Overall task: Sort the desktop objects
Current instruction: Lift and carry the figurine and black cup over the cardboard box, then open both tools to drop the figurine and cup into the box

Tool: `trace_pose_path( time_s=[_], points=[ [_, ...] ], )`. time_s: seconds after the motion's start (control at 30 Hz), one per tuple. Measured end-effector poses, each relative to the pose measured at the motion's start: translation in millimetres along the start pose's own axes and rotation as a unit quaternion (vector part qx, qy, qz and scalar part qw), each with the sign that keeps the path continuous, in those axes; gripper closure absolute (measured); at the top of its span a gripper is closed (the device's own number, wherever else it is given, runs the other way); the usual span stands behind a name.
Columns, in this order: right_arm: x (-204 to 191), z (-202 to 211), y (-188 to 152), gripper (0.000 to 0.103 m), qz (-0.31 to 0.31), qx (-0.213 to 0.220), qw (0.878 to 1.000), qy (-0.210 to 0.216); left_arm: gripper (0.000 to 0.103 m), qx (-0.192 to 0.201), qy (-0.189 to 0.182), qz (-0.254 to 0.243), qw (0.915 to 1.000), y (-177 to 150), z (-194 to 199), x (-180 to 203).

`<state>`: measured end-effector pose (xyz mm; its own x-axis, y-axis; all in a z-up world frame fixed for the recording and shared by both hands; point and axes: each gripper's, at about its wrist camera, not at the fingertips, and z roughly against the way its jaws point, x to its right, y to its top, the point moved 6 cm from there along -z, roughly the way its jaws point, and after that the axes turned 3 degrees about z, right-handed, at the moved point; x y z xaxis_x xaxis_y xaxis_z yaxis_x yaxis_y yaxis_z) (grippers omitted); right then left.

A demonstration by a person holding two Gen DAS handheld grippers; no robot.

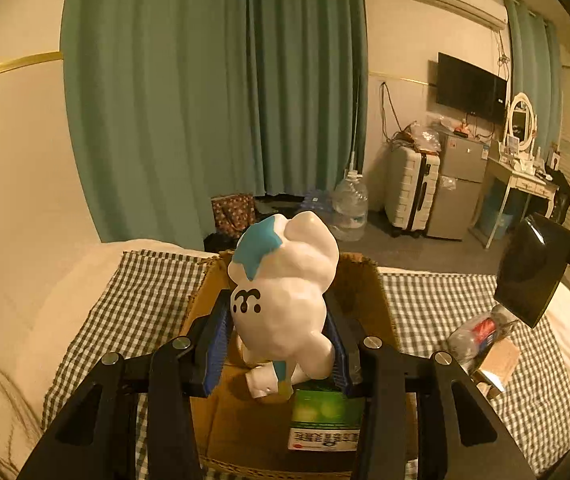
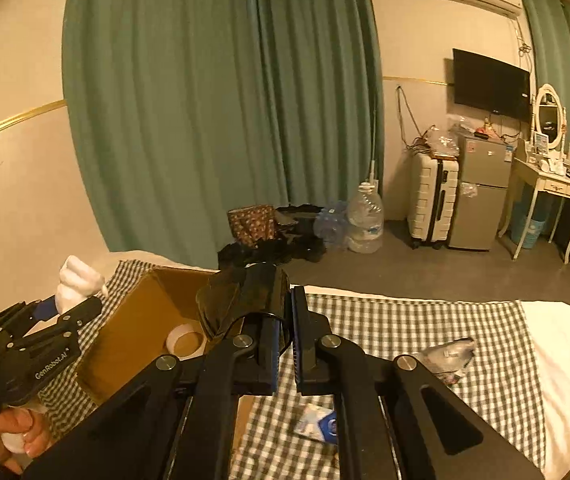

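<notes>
The left gripper [image 1: 281,336] jaws pinch a white figurine [image 1: 285,296] over the cardboard box [image 1: 245,420]; dropped, it could crack. The right gripper [image 2: 288,332] jaws, pressed together on a black sheet [image 2: 245,296], may lose it.

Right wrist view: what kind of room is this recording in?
Most likely a bedroom or small studio flat, not a lab. The work surface looks like a bed with a checked cloth spread over it; against the far wall stand a suitcase, a small fridge and a dressing table with an oval mirror.

You faced long teal curtains [image 1: 213,100] on a cream wall; a black wall-mounted television [image 2: 491,82] hung above a small silver fridge [image 2: 481,192].
</notes>
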<state>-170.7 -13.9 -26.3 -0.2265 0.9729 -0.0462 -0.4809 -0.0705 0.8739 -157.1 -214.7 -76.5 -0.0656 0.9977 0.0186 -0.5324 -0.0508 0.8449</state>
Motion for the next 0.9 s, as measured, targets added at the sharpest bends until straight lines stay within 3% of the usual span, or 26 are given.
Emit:
trace_pose_path(
  time_s=[0.33, 0.53, 0.67, 0.9],
  points=[
    [-58, -50, -17, 0.098, 0.028, -0.039, 0.998, 0.037, 0.059, -0.059, -0.003, 0.005, 0.9983, -22, -37, -18],
    [-93, -88, -42, 0.098, 0.061, -0.092, 0.992, 0.064, 0.059, -0.107, 0.002, 0.006, 0.9942, -47, -61, -29],
    [-101, -108, -52, 0.098, 0.073, -0.113, 0.989, 0.064, 0.059, -0.135, 0.002, 0.016, 0.9907, -57, -75, -37],
    [-112, -142, -72, 0.098, 0.094, -0.159, 0.98, 0.068, 0.059, -0.174, 0.008, -0.01, 0.9846, -81, -95, -34]
  ],
)
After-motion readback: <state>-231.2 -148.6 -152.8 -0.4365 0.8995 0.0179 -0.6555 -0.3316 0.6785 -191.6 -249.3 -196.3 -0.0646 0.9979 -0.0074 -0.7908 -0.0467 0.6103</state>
